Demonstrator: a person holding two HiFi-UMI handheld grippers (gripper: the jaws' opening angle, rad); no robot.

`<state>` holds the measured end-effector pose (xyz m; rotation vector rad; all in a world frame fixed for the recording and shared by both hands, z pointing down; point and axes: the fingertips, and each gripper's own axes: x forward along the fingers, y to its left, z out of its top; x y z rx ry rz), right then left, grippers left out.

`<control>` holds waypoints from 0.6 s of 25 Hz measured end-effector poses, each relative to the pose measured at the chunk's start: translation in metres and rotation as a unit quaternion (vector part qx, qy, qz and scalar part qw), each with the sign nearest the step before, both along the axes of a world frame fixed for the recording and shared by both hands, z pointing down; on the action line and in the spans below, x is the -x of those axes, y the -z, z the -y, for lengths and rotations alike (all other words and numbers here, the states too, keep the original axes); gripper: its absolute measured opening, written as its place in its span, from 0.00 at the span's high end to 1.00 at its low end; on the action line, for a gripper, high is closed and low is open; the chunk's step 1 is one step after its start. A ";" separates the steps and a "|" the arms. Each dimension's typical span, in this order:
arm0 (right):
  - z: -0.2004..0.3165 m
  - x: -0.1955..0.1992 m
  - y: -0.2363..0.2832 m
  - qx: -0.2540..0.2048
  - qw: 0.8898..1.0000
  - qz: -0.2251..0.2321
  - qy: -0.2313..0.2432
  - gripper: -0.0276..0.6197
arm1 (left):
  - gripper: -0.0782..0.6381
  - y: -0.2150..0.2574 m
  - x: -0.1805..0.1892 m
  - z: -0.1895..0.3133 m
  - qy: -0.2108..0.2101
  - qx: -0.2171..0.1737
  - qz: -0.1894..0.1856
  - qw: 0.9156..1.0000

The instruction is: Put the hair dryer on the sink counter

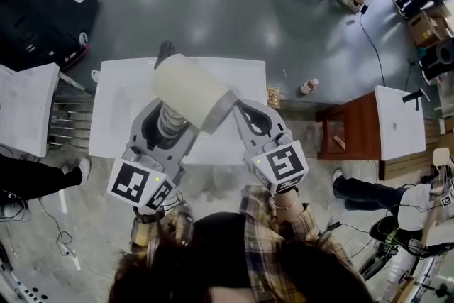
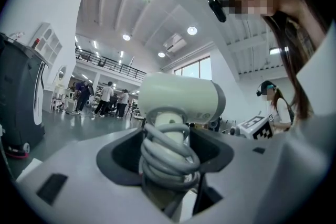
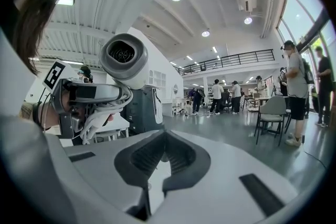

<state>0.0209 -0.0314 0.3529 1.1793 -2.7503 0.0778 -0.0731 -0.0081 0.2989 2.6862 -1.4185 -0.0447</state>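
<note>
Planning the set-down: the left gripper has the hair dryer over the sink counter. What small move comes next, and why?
Probably lower the left gripper straight down toward the sink counter. Its jaws clamp the hair dryer by its cord-wrapped handle, the dryer looks held above the white top, and the right gripper is empty beside it.
</note>
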 end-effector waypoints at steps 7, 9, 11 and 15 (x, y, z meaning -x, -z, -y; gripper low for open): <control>0.051 -0.023 -0.010 -0.001 1.000 -0.002 0.000 0.93 | 0.50 -0.013 -0.019 0.054 0.003 0.003 0.010 1.000; 0.061 -0.026 -0.011 0.000 1.000 -0.006 0.005 0.93 | 0.50 -0.017 -0.022 0.066 0.004 0.005 0.016 1.000; 0.069 -0.028 -0.014 0.006 1.000 -0.013 0.011 0.93 | 0.50 -0.019 -0.026 0.077 0.002 0.008 0.021 1.000; 0.081 -0.027 -0.021 0.024 0.999 -0.022 0.017 0.93 | 0.50 -0.024 -0.030 0.096 -0.005 0.018 0.032 0.999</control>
